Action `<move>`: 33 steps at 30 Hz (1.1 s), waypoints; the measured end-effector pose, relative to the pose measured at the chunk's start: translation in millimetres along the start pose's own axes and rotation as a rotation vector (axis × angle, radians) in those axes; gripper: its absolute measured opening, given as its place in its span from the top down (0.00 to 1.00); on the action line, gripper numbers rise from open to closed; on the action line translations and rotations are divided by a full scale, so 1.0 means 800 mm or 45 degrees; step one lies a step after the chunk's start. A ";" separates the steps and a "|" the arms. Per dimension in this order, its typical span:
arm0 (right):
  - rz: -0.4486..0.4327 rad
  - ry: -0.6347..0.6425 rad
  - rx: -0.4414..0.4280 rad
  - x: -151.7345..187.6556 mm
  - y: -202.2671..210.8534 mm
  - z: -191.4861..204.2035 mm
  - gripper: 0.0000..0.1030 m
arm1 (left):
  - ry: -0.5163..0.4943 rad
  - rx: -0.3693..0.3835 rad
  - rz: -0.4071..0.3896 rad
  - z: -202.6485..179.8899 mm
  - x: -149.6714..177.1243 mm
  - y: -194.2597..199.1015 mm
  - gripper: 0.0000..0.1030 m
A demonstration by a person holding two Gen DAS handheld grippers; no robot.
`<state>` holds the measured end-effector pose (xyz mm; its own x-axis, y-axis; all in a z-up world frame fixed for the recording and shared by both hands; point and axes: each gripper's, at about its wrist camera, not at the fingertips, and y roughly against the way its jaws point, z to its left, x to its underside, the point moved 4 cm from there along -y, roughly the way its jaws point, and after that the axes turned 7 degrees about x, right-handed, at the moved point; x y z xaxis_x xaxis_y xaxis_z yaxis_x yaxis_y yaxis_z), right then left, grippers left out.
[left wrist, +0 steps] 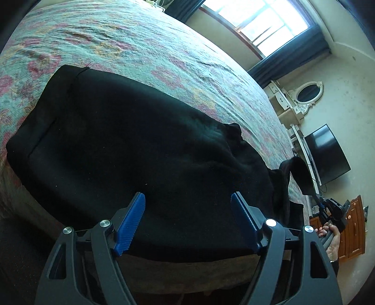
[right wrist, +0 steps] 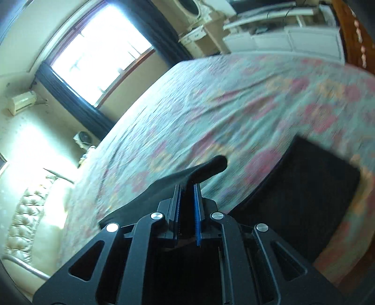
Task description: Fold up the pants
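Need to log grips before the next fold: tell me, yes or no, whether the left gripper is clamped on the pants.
No: the left gripper stands open over the black pants, its blue pads apart.

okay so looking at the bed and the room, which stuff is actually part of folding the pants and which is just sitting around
Part of the job:
black pants on the floral bedspread
left gripper, open above them
right gripper, shut on a pants end

Just lying about:
television
oval mirror
wooden dresser
window

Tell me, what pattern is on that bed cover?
A floral one: pink-red flowers on pale teal. The bed cover shows sharpest in the left wrist view.
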<state>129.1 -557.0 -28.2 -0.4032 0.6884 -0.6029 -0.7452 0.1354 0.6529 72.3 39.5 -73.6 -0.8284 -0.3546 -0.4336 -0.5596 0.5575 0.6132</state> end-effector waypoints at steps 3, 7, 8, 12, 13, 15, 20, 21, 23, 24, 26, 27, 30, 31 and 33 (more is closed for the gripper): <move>-0.071 0.060 0.302 -0.050 0.003 -0.062 0.74 | -0.006 -0.001 0.001 -0.002 -0.001 0.001 0.26; 0.005 -0.160 0.344 -0.059 -0.009 -0.145 0.40 | 0.014 0.005 0.002 0.000 0.000 0.002 0.25; 0.061 -0.229 0.255 -0.051 -0.019 -0.145 0.40 | 0.021 0.003 0.004 0.000 0.001 0.003 0.25; 0.374 -0.529 -0.150 0.022 -0.041 -0.119 0.40 | 0.109 0.079 0.010 -0.016 0.006 0.009 0.24; 0.452 -0.614 -0.225 0.043 -0.047 -0.115 0.40 | 0.136 0.130 0.024 -0.027 0.009 0.008 0.24; 0.558 -0.759 -0.348 0.077 -0.061 -0.113 0.40 | 0.192 0.243 0.060 -0.054 0.016 0.002 0.24; 0.495 -1.019 -0.493 0.102 -0.090 -0.131 0.37 | 0.133 0.385 0.201 -0.131 0.046 -0.034 0.24; 0.474 -1.053 -0.493 0.100 -0.096 -0.139 0.37 | 0.106 0.391 0.217 -0.145 0.052 -0.042 0.24; 0.453 -1.120 -0.494 0.099 -0.103 -0.149 0.37 | 0.093 0.415 0.257 -0.170 0.066 -0.061 0.24; 0.459 -1.121 -0.489 0.099 -0.106 -0.150 0.37 | 0.094 0.435 0.277 -0.182 0.072 -0.071 0.24; 0.478 -1.089 -0.466 0.096 -0.106 -0.148 0.42 | 0.094 0.467 0.305 -0.210 0.085 -0.091 0.24; 0.472 -1.051 -0.463 0.092 -0.104 -0.145 0.44 | 0.092 0.492 0.317 -0.223 0.091 -0.100 0.24; 0.465 -1.013 -0.462 0.086 -0.094 -0.141 0.47 | 0.076 0.522 0.322 -0.253 0.109 -0.122 0.24; 0.465 -1.023 -0.466 0.087 -0.097 -0.144 0.47 | 0.064 0.531 0.320 -0.262 0.113 -0.130 0.24; 0.476 -1.009 -0.451 0.084 -0.091 -0.139 0.55 | 0.038 0.508 0.306 -0.275 0.116 -0.145 0.24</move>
<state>97.0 -600.0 -166.9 -0.2673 0.9448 0.1896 -0.8112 -0.3268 0.4850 54.7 -223.6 -39.6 -0.9370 -0.1984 -0.2876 -0.3036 0.8696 0.3893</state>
